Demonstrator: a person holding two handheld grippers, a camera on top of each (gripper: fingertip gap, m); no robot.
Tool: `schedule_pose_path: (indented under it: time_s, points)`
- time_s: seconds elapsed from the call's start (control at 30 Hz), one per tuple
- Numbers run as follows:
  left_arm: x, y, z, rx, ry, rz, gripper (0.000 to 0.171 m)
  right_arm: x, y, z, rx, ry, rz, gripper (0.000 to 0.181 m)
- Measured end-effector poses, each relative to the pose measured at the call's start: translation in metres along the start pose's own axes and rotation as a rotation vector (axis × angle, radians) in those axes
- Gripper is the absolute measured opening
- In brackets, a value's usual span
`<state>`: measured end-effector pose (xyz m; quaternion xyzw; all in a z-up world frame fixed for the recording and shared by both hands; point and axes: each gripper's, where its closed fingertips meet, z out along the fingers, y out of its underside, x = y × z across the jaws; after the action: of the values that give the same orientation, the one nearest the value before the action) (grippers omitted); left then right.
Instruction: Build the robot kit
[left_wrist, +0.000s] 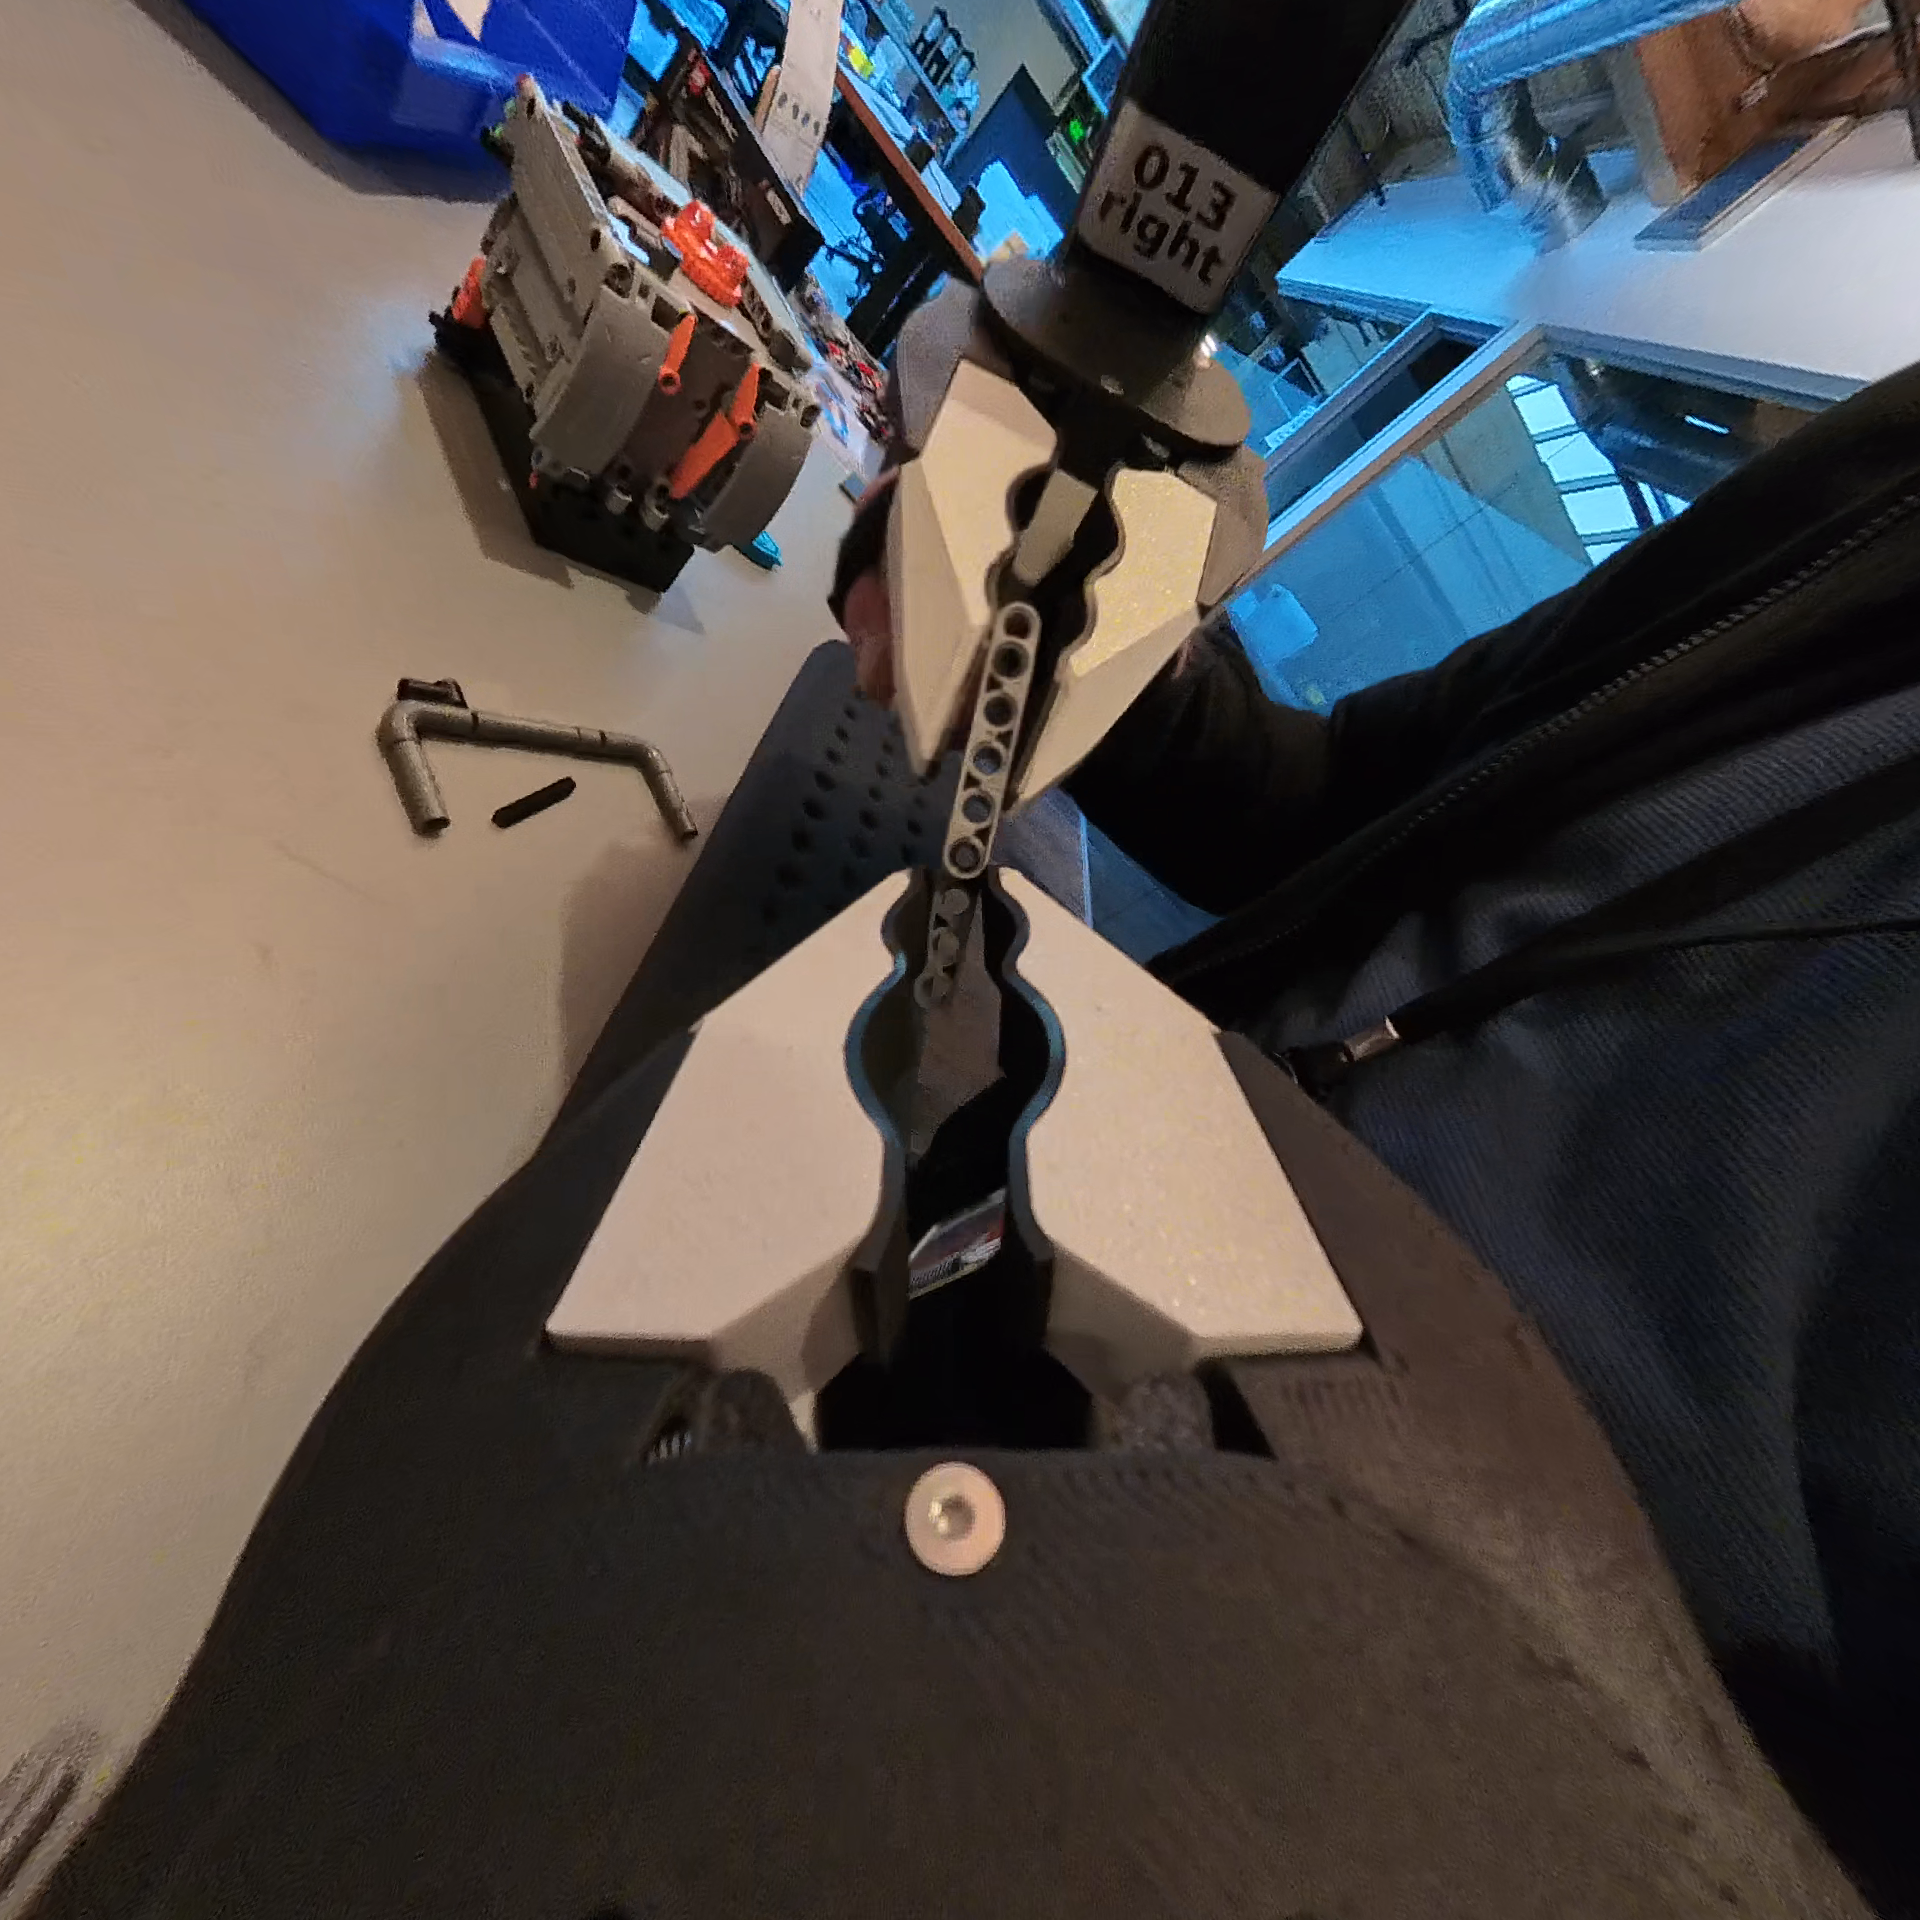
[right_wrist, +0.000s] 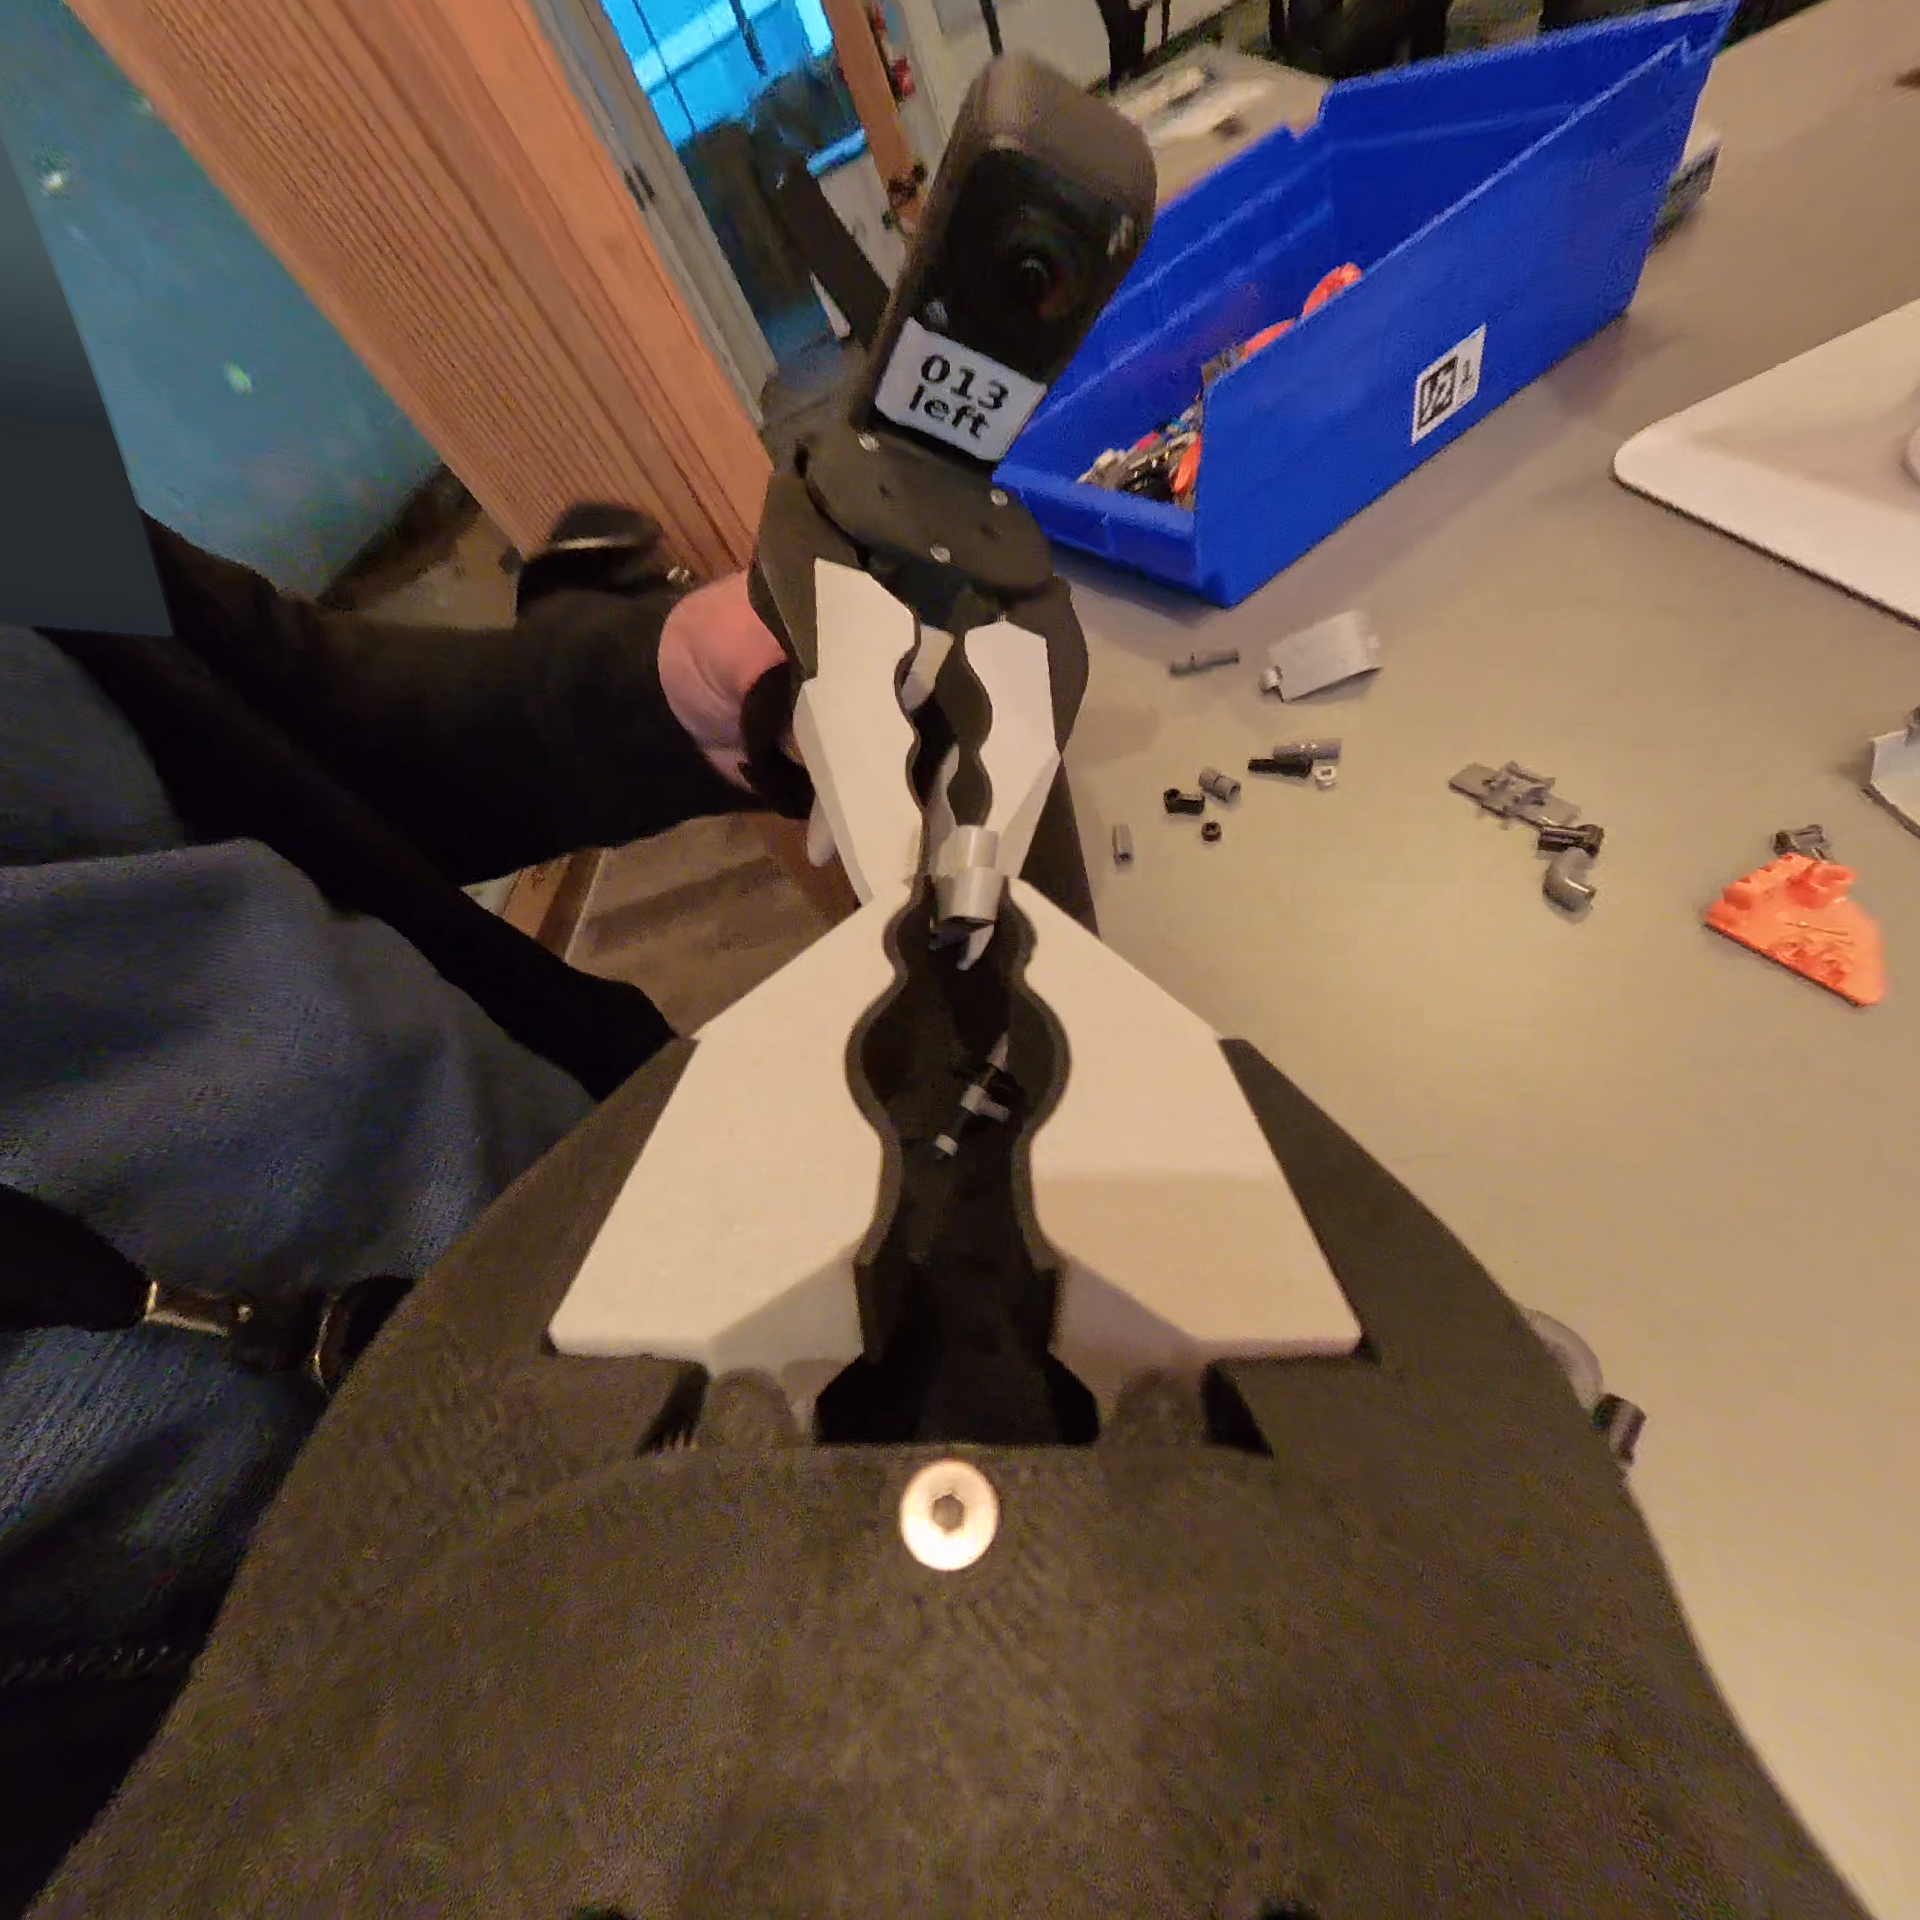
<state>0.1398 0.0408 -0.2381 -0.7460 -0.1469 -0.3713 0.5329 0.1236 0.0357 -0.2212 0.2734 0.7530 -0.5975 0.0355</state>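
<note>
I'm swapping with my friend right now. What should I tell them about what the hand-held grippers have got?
Right hand-held gripper: shut on a grey beam with holes, held up off the table.
Left hand-held gripper: tip to tip with the right one, its fingers nearly closed around the beam's other end; whether it truly grips it is unclear.
On the table: a grey-and-orange brick assembly, a bent grey pipe piece, a blue bin of parts, an orange piece and small loose bits.
</note>
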Motion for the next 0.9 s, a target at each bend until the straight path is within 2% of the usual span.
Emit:
schedule_pose_path:
  time_s: [0.27, 0.63, 0.9]
  points:
    - [0.007, -0.004, 0.018, 0.034, 0.082, -0.057, 0.007, -0.003, 0.001, -0.019, 0.13, -0.001, 0.134, 0.005]
    - [0.018, -0.017, 0.031, 0.09, 0.183, -0.088, 0.006, -0.007, -0.001, -0.043, 0.387, 0.031, 0.299, 0.004]
    - [0.015, -0.016, 0.034, 0.123, 0.215, -0.147, 0.009, -0.002, 0.005, -0.058, 0.433, 0.055, 0.343, 0.004]
